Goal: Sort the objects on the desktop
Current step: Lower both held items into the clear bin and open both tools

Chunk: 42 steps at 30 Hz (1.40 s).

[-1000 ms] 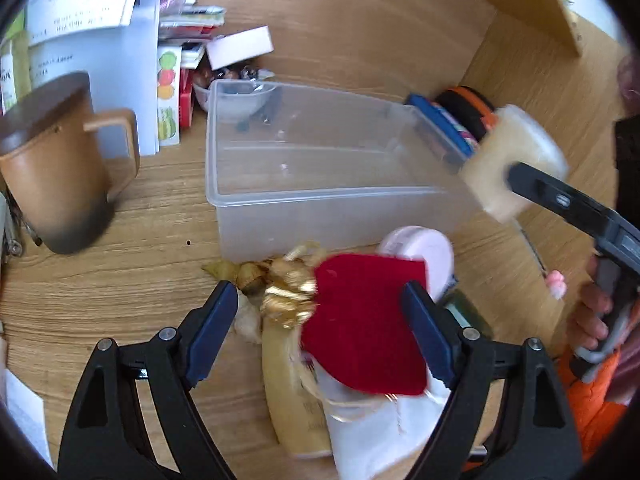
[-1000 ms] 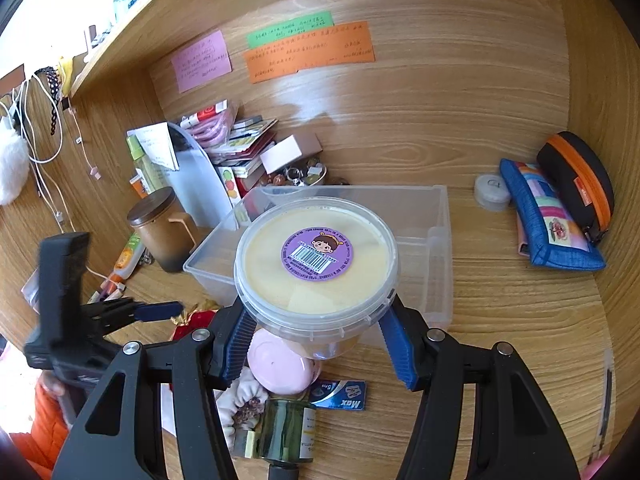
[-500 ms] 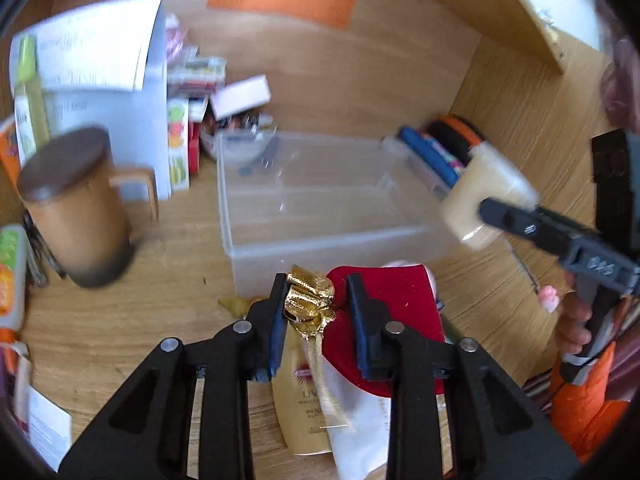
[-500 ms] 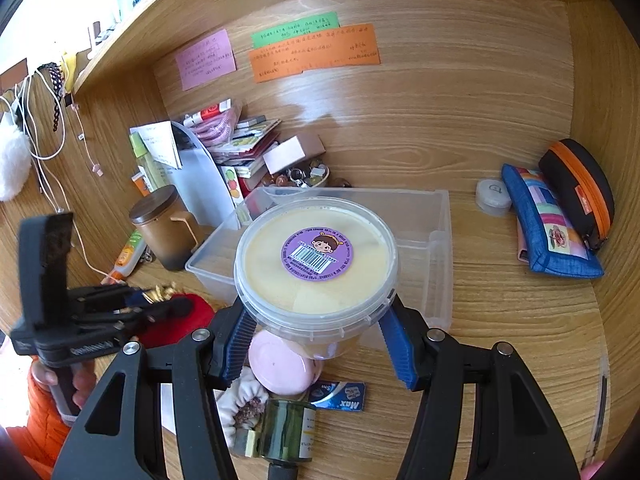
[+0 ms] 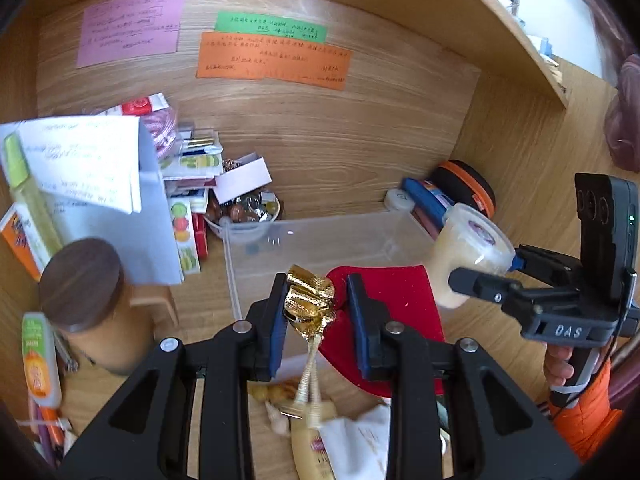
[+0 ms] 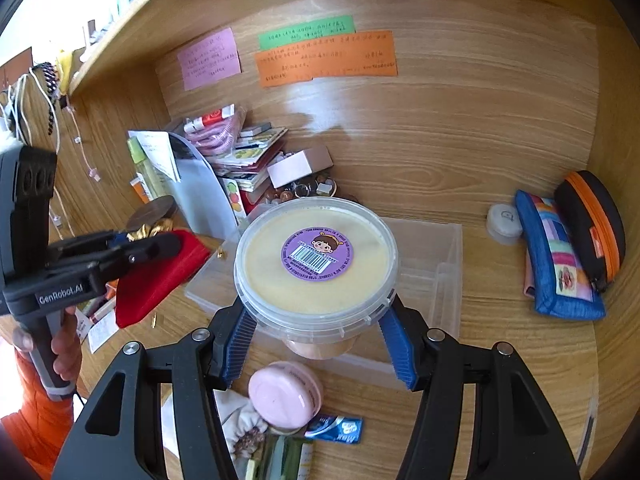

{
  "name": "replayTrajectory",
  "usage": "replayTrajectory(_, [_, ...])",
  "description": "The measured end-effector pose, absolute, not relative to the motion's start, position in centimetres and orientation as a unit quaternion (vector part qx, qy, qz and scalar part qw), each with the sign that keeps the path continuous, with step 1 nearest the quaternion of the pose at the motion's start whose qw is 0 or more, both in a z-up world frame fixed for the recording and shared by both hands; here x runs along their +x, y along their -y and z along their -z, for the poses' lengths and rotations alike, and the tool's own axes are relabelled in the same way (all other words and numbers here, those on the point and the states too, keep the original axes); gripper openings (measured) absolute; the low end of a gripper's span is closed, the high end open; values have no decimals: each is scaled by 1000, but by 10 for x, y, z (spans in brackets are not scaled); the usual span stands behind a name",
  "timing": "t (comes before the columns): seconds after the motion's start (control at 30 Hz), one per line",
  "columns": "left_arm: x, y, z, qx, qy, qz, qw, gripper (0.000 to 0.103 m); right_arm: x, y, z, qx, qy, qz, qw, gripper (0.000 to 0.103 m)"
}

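My left gripper [image 5: 316, 304] is shut on the gold drawstring top of a red velvet pouch [image 5: 392, 304] and holds it up above the near edge of the clear plastic bin [image 5: 320, 236]. The pouch [image 6: 156, 276] hangs from that gripper [image 6: 160, 240] in the right wrist view. My right gripper [image 6: 316, 336] is shut on a round clear tub of cream-coloured stuff with a purple sticker [image 6: 316, 256], held over the bin [image 6: 436, 280]. The tub [image 5: 468, 256] shows at the right in the left wrist view.
A brown lidded mug [image 5: 88, 304] stands left of the bin. A paper holder and a stack of booklets [image 5: 120, 184] stand behind. A blue pouch [image 6: 560, 256] and black case [image 6: 592, 220] lie at the right. A pink round case [image 6: 284, 392], lotion tube [image 5: 312, 440] and small items lie near me.
My left gripper closed on the pouch's gold top and lifted it off the desk toward the bin. The right gripper held the tub nearly still.
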State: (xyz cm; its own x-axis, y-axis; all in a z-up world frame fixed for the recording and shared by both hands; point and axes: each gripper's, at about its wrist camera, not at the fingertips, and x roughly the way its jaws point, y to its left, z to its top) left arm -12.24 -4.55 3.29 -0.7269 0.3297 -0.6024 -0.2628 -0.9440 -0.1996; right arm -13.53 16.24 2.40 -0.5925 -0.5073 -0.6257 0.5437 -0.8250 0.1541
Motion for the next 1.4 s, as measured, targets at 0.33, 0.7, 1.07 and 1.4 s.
replayTrajectory(0.33, [-178, 27, -8, -382, 22, -911, 152, 28, -187, -144, 5, 394, -51, 873, 282, 55])
replayTrajectory(0.7, [-234, 20, 37, -448, -3, -880, 156, 28, -232, -135, 40, 450, -90, 847, 267, 55])
replayTrajectory(1.07, [-241, 7, 53, -462, -68, -872, 145, 29, -241, -122, 50, 476, -158, 828, 249, 55])
replayTrajectory(1.4, [-242, 3, 58, -468, -111, -868, 125, 34, -239, -112, 51, 469, -196, 828, 236, 55])
